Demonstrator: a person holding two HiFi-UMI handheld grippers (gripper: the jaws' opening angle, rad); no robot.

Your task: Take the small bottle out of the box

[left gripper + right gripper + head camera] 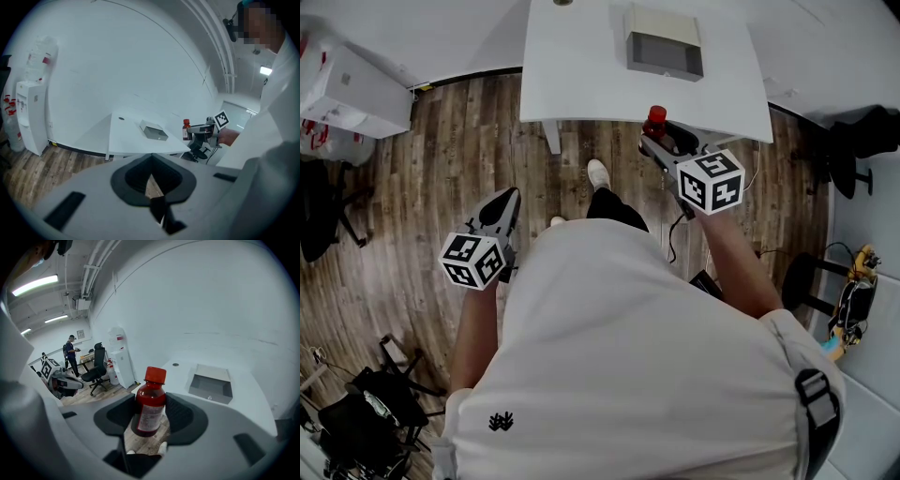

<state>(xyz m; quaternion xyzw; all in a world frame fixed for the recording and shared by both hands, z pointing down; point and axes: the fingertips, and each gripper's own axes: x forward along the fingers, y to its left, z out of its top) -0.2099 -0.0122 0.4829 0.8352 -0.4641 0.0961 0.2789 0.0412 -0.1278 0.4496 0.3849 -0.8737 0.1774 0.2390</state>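
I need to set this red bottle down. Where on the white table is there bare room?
White table: wide bare stretch left of the grey box, and a bare band between the box and the near edge. Right of the box, only a narrow strip.

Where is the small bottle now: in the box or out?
Out. The right gripper holds the small bottle upright between its jaws, away from the box on the table.

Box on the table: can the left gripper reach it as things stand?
Probably not yet: the left gripper hangs over the floor, well short of the table, and the box sits farther back.
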